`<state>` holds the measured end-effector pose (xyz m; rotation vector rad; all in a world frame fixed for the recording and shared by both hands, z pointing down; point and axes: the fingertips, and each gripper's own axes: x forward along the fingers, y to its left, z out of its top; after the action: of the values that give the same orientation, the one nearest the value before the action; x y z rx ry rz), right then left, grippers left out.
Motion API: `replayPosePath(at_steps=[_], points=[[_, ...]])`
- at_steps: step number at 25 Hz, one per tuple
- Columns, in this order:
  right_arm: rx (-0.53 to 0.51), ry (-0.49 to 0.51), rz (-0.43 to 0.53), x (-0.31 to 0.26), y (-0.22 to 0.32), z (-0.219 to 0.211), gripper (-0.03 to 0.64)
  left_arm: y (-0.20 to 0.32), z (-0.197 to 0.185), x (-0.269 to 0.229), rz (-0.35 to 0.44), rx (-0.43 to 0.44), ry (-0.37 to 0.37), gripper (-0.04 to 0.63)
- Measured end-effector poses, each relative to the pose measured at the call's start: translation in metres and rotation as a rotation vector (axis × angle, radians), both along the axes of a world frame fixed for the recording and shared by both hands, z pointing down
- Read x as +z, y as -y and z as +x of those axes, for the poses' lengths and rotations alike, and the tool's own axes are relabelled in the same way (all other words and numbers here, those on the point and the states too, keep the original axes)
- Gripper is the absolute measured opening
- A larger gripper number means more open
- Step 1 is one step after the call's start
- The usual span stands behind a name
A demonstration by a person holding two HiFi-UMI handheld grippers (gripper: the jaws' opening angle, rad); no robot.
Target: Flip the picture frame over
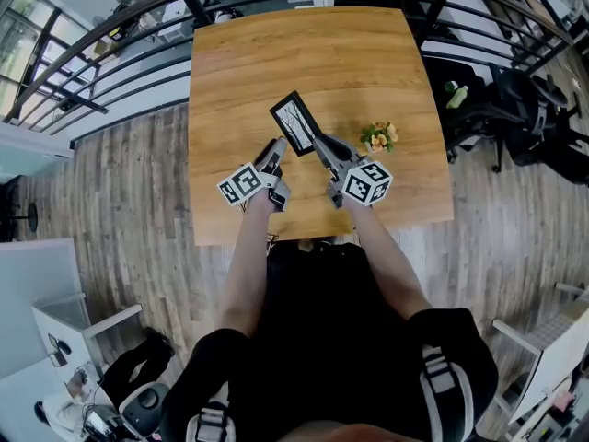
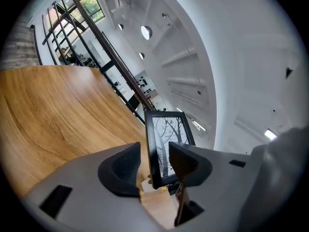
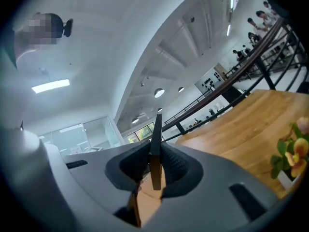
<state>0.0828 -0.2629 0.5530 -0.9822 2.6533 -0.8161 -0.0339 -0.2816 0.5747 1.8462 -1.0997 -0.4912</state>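
Flanking wooden table point(image 1: 304, 63): plank floor point(image 1: 129, 210), railings point(image 1: 197, 11).

picture frame point(image 3: 156, 134) edge-on between my right fingers point(image 3: 176, 166), its face hidden, flowers point(image 3: 292, 153) cut off at the view's right edge

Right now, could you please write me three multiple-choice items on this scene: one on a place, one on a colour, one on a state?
1. In the head view, where are the flowers relative to the picture frame?
A. left of it
B. right of it
C. on top of it

2. What colour is the frame's border?
A. white
B. red
C. black

3. Which gripper clamps the frame?
A. right gripper
B. left gripper
C. neither

Answers:
1 B: the flowers stand on the table to the frame's right, apart from it.
2 C: the border round the tree print is black.
3 A: the right gripper's fingers press on the frame's edge; the left gripper's stand apart.
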Motion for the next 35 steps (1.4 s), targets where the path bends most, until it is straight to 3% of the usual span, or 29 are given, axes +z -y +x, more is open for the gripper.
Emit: replayPosePath(at_steps=[13, 19, 22, 23, 35], points=[[-0.11, 0.374, -0.15, -0.008, -0.006, -0.002, 0.08, 0.0, 0.002, -0.005, 0.035, 0.001, -0.073, 0.202], [-0.146, 0.384, -0.163, -0.004, -0.006, -0.005, 0.08, 0.001, 0.006, -0.009, 0.045, 0.003, -0.153, 0.164], [-0.151, 0.394, -0.173, -0.003, -0.006, -0.004, 0.08, -0.002, 0.018, -0.023, 0.055, 0.031, -0.333, 0.149], [-0.153, 0.391, -0.172, -0.003, -0.006, -0.005, 0.08, -0.002, 0.019, -0.025, 0.058, 0.033, -0.358, 0.146], [-0.13, 0.288, -0.162, 0.013, -0.001, 0.002, 0.107, -0.009, 0.012, -0.027, 0.082, 0.076, -0.301, 0.094]])
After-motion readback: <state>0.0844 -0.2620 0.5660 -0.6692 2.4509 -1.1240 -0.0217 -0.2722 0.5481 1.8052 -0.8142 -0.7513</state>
